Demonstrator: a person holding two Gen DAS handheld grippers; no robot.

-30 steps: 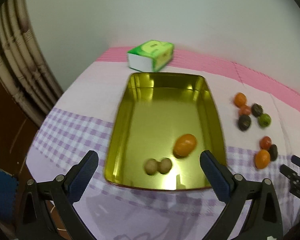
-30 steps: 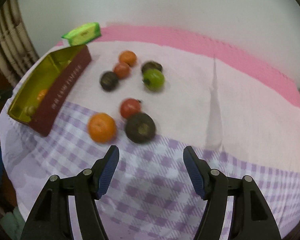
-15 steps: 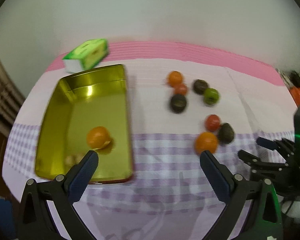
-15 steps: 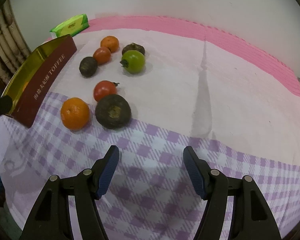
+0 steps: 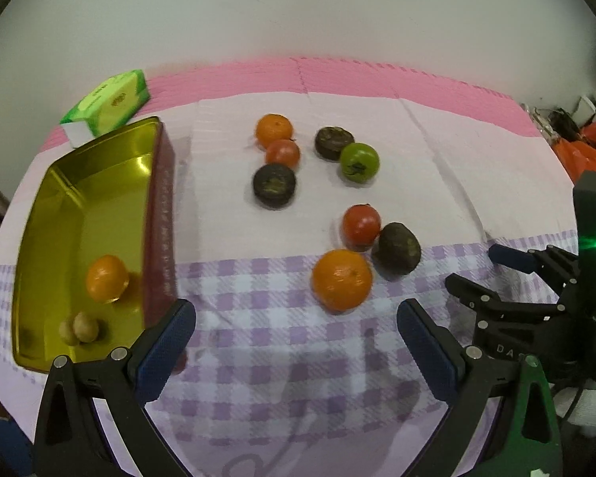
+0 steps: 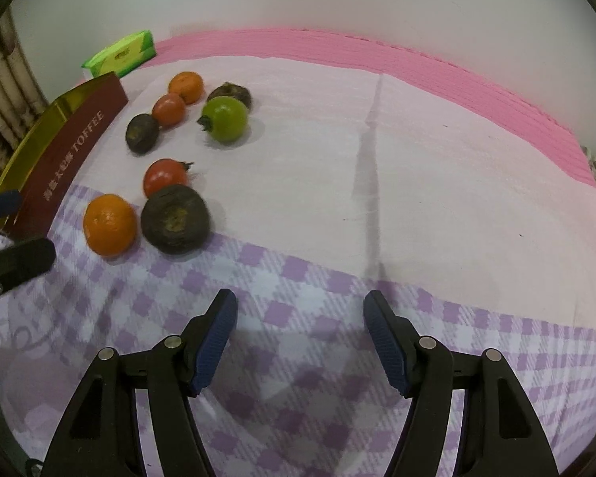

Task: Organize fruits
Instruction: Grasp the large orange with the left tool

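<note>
A gold tin tray (image 5: 79,183) with dark red walls lies at the left and holds an orange (image 5: 106,278) and two small brown fruits (image 5: 78,327). Loose on the cloth lie a near orange (image 5: 341,279), a dark fruit (image 5: 399,247), a red tomato (image 5: 360,222), a green tomato (image 5: 358,161) and several more behind. My left gripper (image 5: 296,342) is open and empty, just short of the near orange. My right gripper (image 6: 300,338) is open and empty over the checked cloth, right of the near orange (image 6: 109,224) and dark fruit (image 6: 175,218).
A green tissue box (image 5: 107,99) lies behind the tray. A pink mat (image 6: 377,55) runs along the wall at the back. Orange bags (image 5: 592,151) sit at the far right. The tray's red wall (image 6: 71,155) reads TOFFEE.
My left gripper has swung right, from over the tray to facing the loose fruits. My right gripper has drifted right and slightly back; the fruits now sit further left in its view.
</note>
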